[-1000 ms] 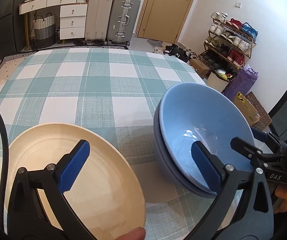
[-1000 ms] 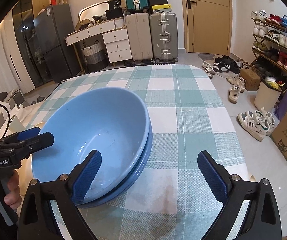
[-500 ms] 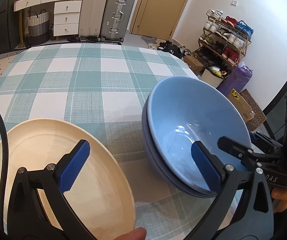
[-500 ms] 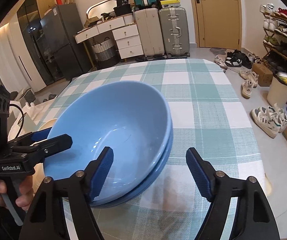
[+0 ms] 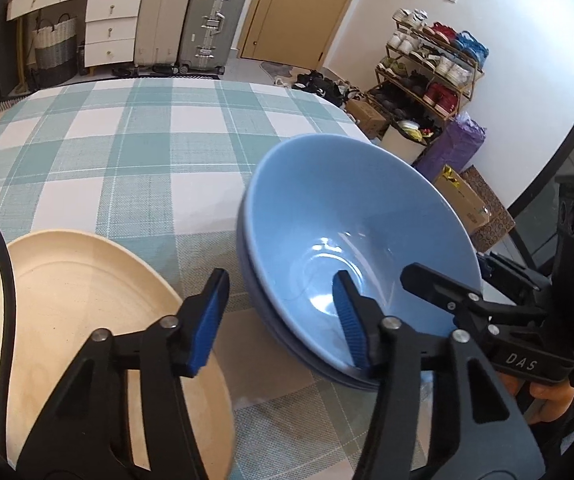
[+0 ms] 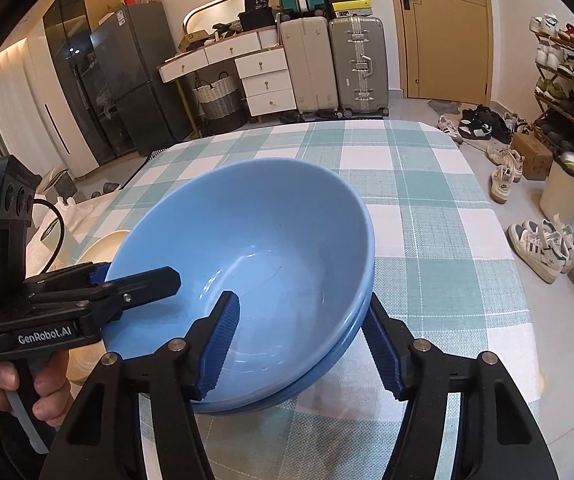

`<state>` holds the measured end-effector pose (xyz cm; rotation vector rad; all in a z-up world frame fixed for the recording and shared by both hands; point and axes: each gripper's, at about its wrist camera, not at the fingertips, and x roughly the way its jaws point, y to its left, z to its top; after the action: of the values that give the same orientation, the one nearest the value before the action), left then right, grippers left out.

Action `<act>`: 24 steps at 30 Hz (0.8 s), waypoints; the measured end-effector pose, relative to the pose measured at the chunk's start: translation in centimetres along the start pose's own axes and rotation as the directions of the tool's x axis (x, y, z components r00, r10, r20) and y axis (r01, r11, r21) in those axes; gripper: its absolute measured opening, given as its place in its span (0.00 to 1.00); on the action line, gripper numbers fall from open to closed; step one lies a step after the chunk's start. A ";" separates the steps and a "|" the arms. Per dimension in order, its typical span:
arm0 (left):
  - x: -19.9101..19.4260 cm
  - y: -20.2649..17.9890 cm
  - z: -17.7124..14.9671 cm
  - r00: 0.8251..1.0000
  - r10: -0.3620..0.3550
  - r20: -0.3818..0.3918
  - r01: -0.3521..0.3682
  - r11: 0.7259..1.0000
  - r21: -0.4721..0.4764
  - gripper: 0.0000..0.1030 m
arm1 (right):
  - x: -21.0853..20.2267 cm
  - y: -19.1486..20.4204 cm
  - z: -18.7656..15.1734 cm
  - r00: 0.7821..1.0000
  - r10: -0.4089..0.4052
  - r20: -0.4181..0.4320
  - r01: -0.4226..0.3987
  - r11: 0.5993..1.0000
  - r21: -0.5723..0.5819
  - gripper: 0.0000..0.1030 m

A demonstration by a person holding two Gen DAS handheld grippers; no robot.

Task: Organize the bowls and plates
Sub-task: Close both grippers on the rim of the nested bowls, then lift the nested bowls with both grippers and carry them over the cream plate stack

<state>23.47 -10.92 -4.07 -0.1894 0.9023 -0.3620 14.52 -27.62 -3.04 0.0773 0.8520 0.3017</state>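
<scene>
Behind you stand a tan door, ribbed hard-shell suitcases and an open shoe rack; in front lies the bench, rounded at its corners and covered in a coarse woven cloth checked teal and white. On it, two glossy light-blue bowls sit nested, the smooth, deep, round upper one resting inside the lower so that only the lower rim shows beneath it. Just left of them on the cloth lies a matte cream plate, wide and shallow with faint concentric rings. Your left claw has just been closing: its right ridged blue pad sits inside the stack against the inner wall and its left pad outside, with the near-left rim between them, but you cannot tell from these views whether the pads press on it yet. Your right claw has also just been closing, straddling the near-right rim with one ribbed blue finger inside the upper bowl and the other against the outer wall of the stack; a firm clench cannot be told. A hand wraps the left claw's black handle.
</scene>
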 end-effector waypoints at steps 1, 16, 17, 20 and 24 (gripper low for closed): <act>0.0 -0.4 0.0 1.000 -0.003 0.002 0.003 1.000 0.015 0.42 | -0.1 0.0 -0.1 1.000 0.000 0.001 0.000 1.000 0.000 0.62; -0.4 -2.1 -0.5 0.998 0.059 0.001 -0.059 0.997 0.054 0.41 | -1.0 0.5 -0.6 1.000 -0.019 0.016 0.019 1.000 -0.021 0.59; -0.4 -2.0 -0.6 0.998 0.057 0.000 -0.057 0.997 0.054 0.41 | -1.2 0.5 -0.6 1.000 -0.019 0.018 0.019 1.000 -0.018 0.59; -0.9 -2.2 -0.7 0.999 0.053 0.011 -0.054 0.997 0.056 0.41 | -1.6 0.6 -0.7 0.999 -0.024 0.022 0.024 1.000 -0.018 0.59; -1.8 -2.3 -0.9 0.999 0.045 0.028 -0.047 0.997 0.053 0.41 | -2.5 1.0 -0.7 0.999 -0.028 0.034 0.029 0.999 -0.025 0.59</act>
<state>21.23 -12.36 -2.53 -0.1236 0.8679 -0.3401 12.28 -27.46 -1.50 0.0464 0.8150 0.2838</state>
